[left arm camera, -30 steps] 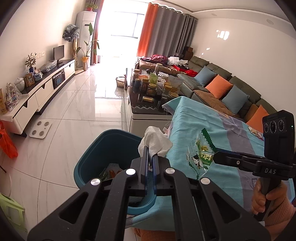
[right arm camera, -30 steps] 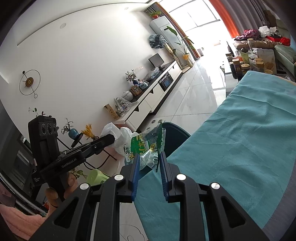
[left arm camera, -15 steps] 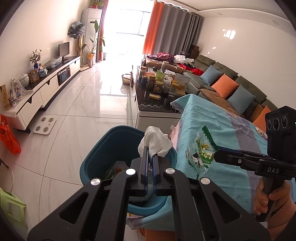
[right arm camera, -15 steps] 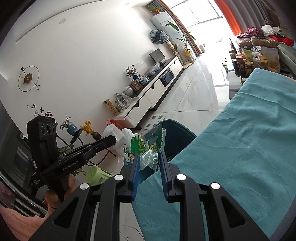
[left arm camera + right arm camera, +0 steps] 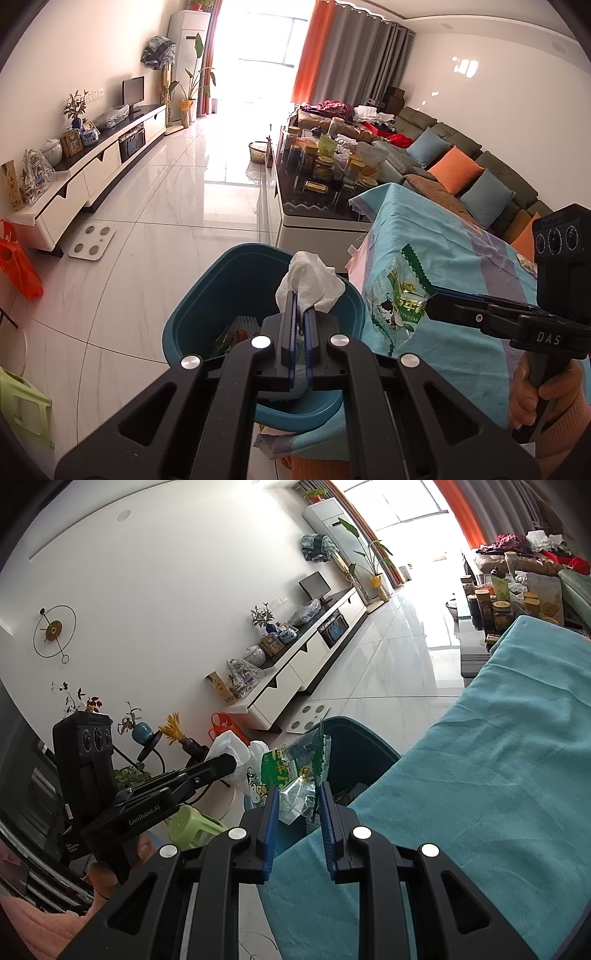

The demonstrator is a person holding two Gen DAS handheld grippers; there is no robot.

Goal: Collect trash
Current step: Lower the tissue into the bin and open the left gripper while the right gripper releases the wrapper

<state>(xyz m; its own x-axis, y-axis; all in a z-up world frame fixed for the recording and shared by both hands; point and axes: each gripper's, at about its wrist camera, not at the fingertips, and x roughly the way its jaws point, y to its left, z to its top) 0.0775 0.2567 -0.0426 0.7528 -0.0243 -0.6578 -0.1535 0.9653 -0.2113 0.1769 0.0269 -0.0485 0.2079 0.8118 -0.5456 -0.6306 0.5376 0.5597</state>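
My left gripper [image 5: 300, 297] is shut on a crumpled white tissue [image 5: 308, 280] and holds it over the teal bin [image 5: 195, 302], which has some trash inside. My right gripper [image 5: 297, 794] is shut on a clear and green snack wrapper [image 5: 295, 775] at the edge of the teal-covered table [image 5: 498, 768], beside the bin [image 5: 365, 746]. In the left wrist view the right gripper [image 5: 430, 304] holds the wrapper [image 5: 399, 291] just right of the bin. In the right wrist view the left gripper [image 5: 231, 762] holds the tissue [image 5: 229, 746].
A white TV cabinet [image 5: 85, 173] runs along the left wall. A bathroom scale [image 5: 92, 243] and an orange bag [image 5: 16, 266] lie on the tiled floor. A coffee table with jars [image 5: 325, 184] and a sofa [image 5: 461, 166] stand beyond. A green stool [image 5: 18, 406] is near left.
Both grippers have moved toward the bin with their loads. The bin now sits more under the tissue, and the wrapper is nearer the bin's rim.
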